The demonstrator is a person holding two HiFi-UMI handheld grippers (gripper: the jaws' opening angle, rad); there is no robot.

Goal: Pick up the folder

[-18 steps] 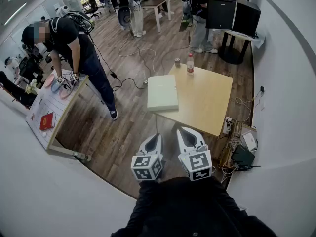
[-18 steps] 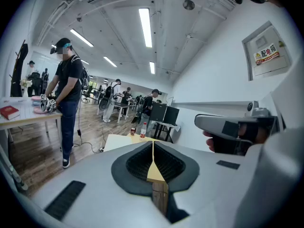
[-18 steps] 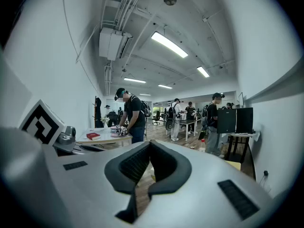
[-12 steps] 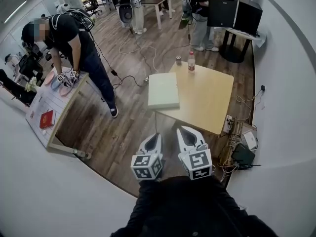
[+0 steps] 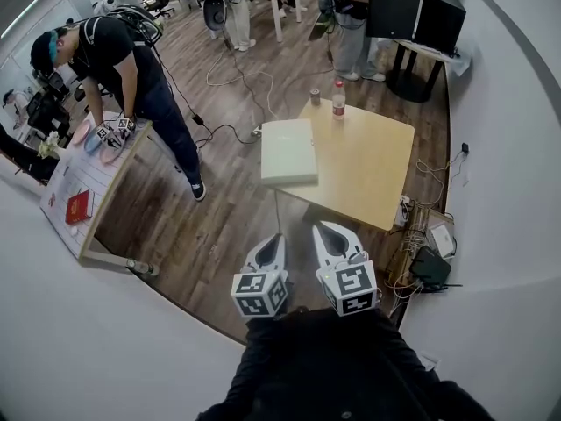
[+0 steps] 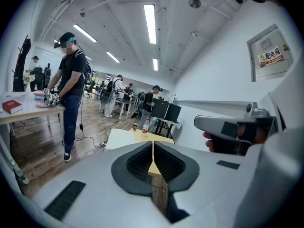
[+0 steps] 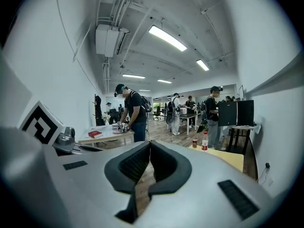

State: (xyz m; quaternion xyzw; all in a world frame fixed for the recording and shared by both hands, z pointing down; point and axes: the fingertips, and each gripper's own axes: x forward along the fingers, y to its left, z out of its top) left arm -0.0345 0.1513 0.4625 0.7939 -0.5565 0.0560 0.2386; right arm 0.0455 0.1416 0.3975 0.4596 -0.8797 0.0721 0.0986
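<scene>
Change over the last moment is small. In the head view the folder [image 5: 288, 152] and its desk [image 5: 372, 178] sit a little higher in frame than before. The camera has tipped; nothing on the desk has moved. Left gripper [image 5: 273, 238] and right gripper [image 5: 326, 228] keep the same spot, side by side close to the body, over the wooden floor [image 5: 219, 235], well short of the desk's near edge. Both pairs of jaws are closed tip to tip, nothing between them. Reading: reach not yet begun, and the jaws must part before any grasp.

Folder: pale, flat, on the desk's left corner, well apart from the bottle [image 5: 337, 101] and can [image 5: 316, 96] at the far edge.

Hard to make out:
- Whether the folder's left edge overhangs the desk. It looks flush or slightly past; cannot tell.
- Its thickness, and which side is the spine.
- Left gripper view: folder partly behind the jaws.
- Right gripper view: folder not seen, blocked by the gripper's own body; only the desk's far part, bottle and can show.
- Head view: the holder's hands are hidden under the marker cubes [image 5: 259, 294].
</scene>
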